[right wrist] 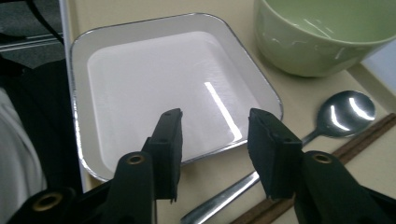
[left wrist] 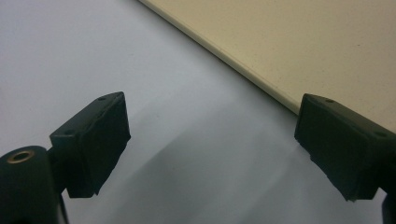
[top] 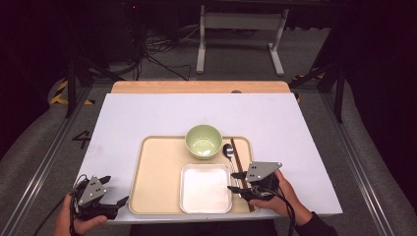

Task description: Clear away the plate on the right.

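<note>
A beige tray (top: 157,167) holds a green bowl (top: 203,140), a white square plate (top: 205,188), a metal spoon (top: 229,152) and dark brown chopsticks (top: 237,155). My right gripper (top: 232,181) hovers at the plate's right edge, over the spoon handle. In the right gripper view its jaws (right wrist: 217,135) stand apart with nothing pressed between them, above the plate's rim (right wrist: 154,79). The spoon (right wrist: 345,112) and chopsticks (right wrist: 364,135) lie just to the right, with the bowl (right wrist: 317,37) beyond. My left gripper (top: 116,189) rests open left of the tray, over bare white table (left wrist: 212,140).
The tray sits near the front edge of a white tabletop (top: 147,118), whose far strip is wood (top: 196,87). In the left gripper view the tray's rim (left wrist: 303,46) runs diagonally at the upper right. Metal frame legs stand on the floor beyond the table.
</note>
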Action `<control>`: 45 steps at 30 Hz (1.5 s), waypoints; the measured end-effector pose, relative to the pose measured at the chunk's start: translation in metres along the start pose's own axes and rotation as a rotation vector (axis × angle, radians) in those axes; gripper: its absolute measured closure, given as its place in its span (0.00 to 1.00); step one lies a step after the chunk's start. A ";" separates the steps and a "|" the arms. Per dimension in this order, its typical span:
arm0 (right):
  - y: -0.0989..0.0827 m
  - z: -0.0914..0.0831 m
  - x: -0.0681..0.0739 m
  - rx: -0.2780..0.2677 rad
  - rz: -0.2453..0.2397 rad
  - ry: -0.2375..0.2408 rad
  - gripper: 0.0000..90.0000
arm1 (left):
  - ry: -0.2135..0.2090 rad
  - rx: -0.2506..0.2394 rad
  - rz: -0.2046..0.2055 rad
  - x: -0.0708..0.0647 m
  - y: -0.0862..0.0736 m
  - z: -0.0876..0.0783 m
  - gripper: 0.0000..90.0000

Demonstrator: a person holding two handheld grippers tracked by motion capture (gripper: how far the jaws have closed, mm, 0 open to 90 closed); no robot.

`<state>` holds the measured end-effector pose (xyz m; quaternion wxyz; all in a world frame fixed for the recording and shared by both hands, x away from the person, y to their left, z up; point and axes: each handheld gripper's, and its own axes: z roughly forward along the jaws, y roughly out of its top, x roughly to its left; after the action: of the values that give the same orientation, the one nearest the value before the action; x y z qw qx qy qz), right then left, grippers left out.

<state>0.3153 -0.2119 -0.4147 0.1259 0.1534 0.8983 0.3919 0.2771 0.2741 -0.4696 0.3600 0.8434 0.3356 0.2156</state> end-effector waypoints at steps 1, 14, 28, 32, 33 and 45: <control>0.000 0.000 -0.001 0.004 0.001 -0.015 0.58 | -0.003 -0.001 -0.001 0.000 0.000 0.000 0.12; -0.003 -0.012 -0.016 -0.023 0.017 -0.161 0.33 | -0.005 -0.001 -0.002 0.000 0.000 0.001 0.12; -0.030 -0.028 -0.043 -0.010 0.066 -0.318 0.23 | -0.005 -0.005 0.001 0.000 0.001 0.001 0.12; -0.036 -0.034 -0.046 -0.010 0.076 -0.344 0.22 | -0.008 -0.002 -0.005 0.000 0.001 0.002 0.12; -0.038 -0.036 -0.048 -0.011 0.082 -0.349 0.22 | -0.007 -0.004 -0.005 0.000 0.001 0.002 0.12; -0.071 -0.057 -0.052 -0.006 0.150 -0.418 0.19 | -0.010 -0.011 0.001 0.002 0.004 0.004 0.12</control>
<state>0.3304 -0.3152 -0.4241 0.2802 0.2973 0.8376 0.3628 0.2823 0.2714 -0.4694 0.3662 0.8426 0.3321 0.2137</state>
